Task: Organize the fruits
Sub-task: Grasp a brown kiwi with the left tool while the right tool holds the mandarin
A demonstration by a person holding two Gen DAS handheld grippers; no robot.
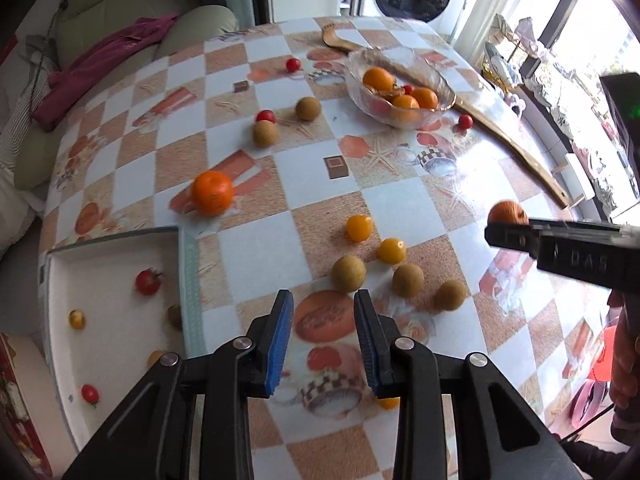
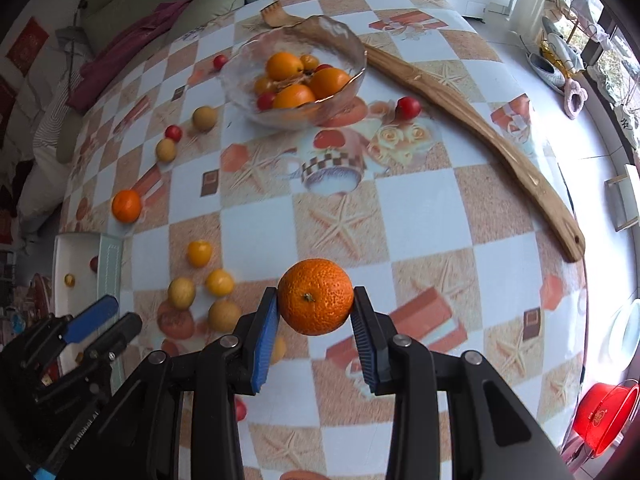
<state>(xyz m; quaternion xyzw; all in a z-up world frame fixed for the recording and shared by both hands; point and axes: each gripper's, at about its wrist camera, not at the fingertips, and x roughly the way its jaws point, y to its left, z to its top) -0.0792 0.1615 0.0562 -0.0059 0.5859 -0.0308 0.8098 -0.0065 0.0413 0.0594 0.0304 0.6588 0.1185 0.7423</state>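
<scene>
Two hand-held grippers hang over the checkered counter point(image 2: 400, 216), and the scene reads from the white tray point(image 1: 112, 252) at the left edge, which holds a red cherry tomato point(image 1: 147, 281) and a small yellow one point(image 1: 77, 319). Just right of the tray, the left hand-held gripper point(image 1: 323, 308) has its blue pads a little apart with nothing between them, above the bare cloth. A loose orange point(image 1: 212, 193) lies beyond the tray's far corner, and a cluster of yellow tomatoes point(image 1: 359, 227) and brown round fruits point(image 1: 348, 273) sits just past the left pads. Farther back stands the glass bowl point(image 2: 344, 40), with oranges and small red tomatoes inside, and a long wooden stick point(image 2: 480, 128) runs behind it. To the right, the right hand-held gripper point(image 2: 315, 300) is clamped on a mandarin point(image 2: 315, 296), held clear above the counter
</scene>
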